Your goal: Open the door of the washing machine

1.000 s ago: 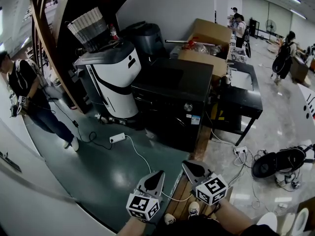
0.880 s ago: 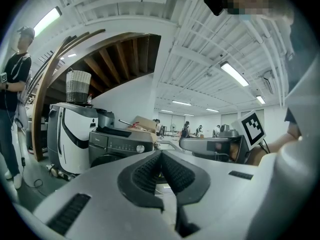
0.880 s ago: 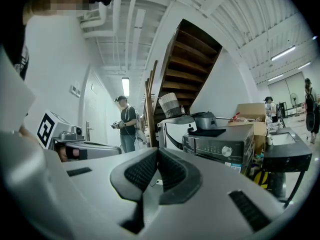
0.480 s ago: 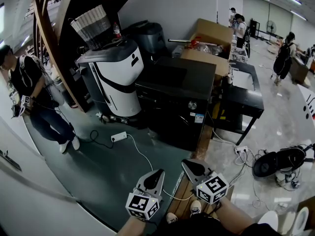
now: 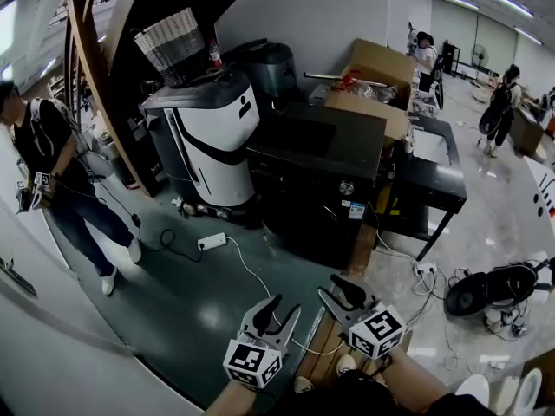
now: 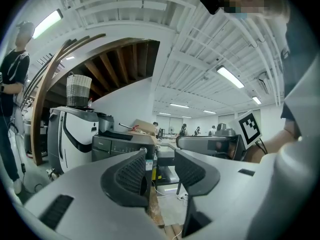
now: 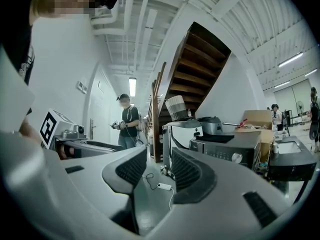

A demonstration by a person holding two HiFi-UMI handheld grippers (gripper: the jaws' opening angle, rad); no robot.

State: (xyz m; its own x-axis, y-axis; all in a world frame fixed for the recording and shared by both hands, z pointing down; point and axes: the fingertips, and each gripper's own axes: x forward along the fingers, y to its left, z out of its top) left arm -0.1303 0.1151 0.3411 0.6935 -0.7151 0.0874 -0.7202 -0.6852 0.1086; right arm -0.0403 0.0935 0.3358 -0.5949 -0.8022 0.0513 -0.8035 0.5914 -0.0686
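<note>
— So, how do the fingers stand on the left gripper [image 5: 286, 306]?
— Apart, with nothing between the pads; its jaws have just been opening. The right gripper [image 5: 328, 285] is the same: fingers spread, just opened, holding nothing. The two are side by side, both pointing level.
— And the washing machine [image 5: 316, 176]?
— Well ahead of both sets of fingertips, across a stretch of green floor [image 5: 191, 302]. It is the black boxy unit, and no finger touches it. A round knob [image 5: 346, 187] sits on its front panel, far beyond the right gripper's fingertips. The front is too dark for me to make out the door.
— What lies nearer the fingers?
— A white power strip [image 5: 211, 242] on the floor, ahead and to the left of the left gripper's fingertips, its cable trailing back towards them.
— And round the machine?
— Left of it, a white and black appliance [image 5: 208, 133] with a woven basket [image 5: 173, 42] on top. Right of it, a black table [image 5: 429, 176]. Behind it, an open cardboard box [image 5: 373, 81].
— Anyone close?
— A person [image 5: 43, 159] in dark clothes stands far to the left of the left gripper's fingers
</note>
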